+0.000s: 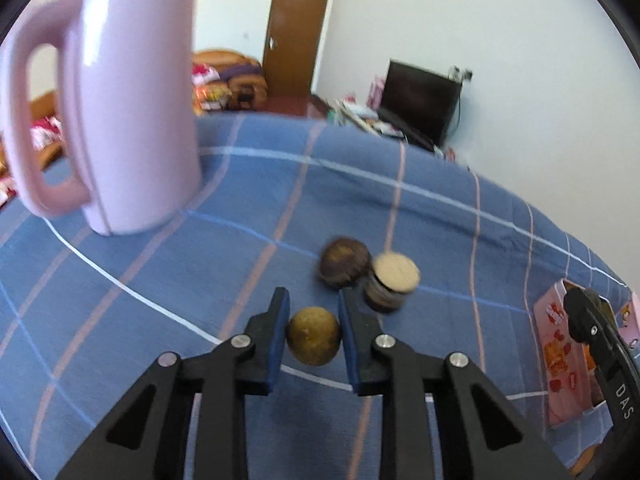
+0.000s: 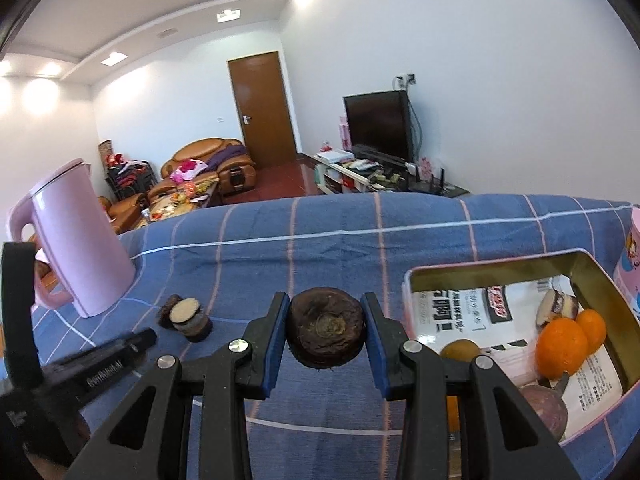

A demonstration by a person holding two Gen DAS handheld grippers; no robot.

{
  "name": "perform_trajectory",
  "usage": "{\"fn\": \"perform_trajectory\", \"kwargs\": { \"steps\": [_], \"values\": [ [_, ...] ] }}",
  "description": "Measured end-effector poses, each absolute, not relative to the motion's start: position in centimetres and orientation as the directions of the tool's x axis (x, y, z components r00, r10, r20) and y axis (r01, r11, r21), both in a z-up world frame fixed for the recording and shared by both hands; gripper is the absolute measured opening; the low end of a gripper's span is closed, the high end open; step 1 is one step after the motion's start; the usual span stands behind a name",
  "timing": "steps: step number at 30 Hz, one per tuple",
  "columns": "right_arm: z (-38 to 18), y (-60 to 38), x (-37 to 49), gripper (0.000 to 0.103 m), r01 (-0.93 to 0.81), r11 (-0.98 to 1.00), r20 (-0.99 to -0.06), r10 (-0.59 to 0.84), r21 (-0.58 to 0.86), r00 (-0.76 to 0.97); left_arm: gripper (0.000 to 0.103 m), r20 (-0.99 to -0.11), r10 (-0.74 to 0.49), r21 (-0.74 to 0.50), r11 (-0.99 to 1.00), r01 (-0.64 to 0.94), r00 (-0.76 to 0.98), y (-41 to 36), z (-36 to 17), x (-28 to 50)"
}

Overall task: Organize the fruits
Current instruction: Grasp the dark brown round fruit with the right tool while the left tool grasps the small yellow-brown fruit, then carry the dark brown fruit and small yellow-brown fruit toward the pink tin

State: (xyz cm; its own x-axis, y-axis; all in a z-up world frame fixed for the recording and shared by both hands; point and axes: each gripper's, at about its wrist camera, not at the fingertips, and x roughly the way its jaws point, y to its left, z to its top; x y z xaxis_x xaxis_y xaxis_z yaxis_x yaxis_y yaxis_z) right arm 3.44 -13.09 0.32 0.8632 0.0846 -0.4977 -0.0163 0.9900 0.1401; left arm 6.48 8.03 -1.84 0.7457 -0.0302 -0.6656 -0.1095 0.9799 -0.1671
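Nearest the left wrist camera, the left tongs (image 1: 314, 336) are clamped on a small round olive-brown fruit (image 1: 313, 335), its sides pressed against both blue pads just above the blue checked cloth (image 1: 160, 280) that covers the worktop. Just beyond it, slightly to the right, lie a dark brown round fruit (image 1: 344, 261) and a cut dark-skinned piece with a pale beige face (image 1: 392, 282), touching each other on the cloth. Farther left stands a tall pale pink plastic kettle with a loop handle (image 1: 132, 120), upright and well apart from the fruits.

In the right wrist view, the right tongs (image 2: 325, 332) grip a flat, dark brown, rough-skinned round fruit (image 2: 325, 328) between their blue pads, held over the cloth. To its right, near the edge of the worktop, sits an open rectangular tin box with a pink outside and gold inside (image 2: 592, 276), lined with printed paper. Inside it lie two orange citrus fruits (image 2: 560, 348), touching one another, a small olive-brown fruit (image 2: 460, 350) at the near left side, a purple-brown round fruit (image 2: 544, 404) at the near edge, and a cut dark-skinned piece (image 2: 556, 306) at the far side. Far behind the worktop are a brown wooden door (image 2: 264, 112), a black television (image 2: 378, 124) and a tan leather sofa (image 2: 208, 160).
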Motion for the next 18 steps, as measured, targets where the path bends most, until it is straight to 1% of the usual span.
{"fn": "perform_trajectory", "kwargs": {
  "steps": [3, 5, 8, 11, 13, 18],
  "values": [
    [0.5, -12.1, 2.9, 0.038, -0.041, 0.993, -0.476, 0.09, 0.113, 0.875, 0.027, -0.621, -0.043, -0.178, 0.98, -0.088, 0.782, 8.3, -1.3, 5.5],
    [0.7, -11.5, 2.6, 0.038, -0.056, 0.994, -0.464, 0.095, 0.097, 0.881, 0.027, -0.592, -0.035, -0.158, 0.985, -0.073, 0.805, 8.0, -0.9, 4.8],
    [0.7, -11.0, 2.2, 0.038, -0.066, 0.995, -0.457, 0.094, 0.078, 0.885, 0.027, -0.527, -0.006, -0.092, 0.995, -0.05, 0.85, 6.6, 0.0, 3.3],
    [0.7, -10.7, 1.5, 0.039, -0.07, 0.995, -0.451, 0.092, 0.066, 0.888, 0.027, -0.488, 0.028, -0.019, 0.999, -0.043, 0.872, 5.4, 0.6, 2.6],
    [0.7, -10.6, 0.9, 0.039, -0.071, 0.995, -0.449, 0.092, 0.064, 0.889, 0.027, -0.469, 0.045, 0.013, 0.999, -0.044, 0.882, 4.7, 1.1, 2.9],
    [0.9, -10.3, -0.4, 0.039, -0.066, 0.997, -0.436, 0.075, 0.036, 0.897, 0.027, -0.456, 0.036, 0.031, 0.999, -0.025, 0.889, 4.0, 1.5, 2.2]
  ]
}}
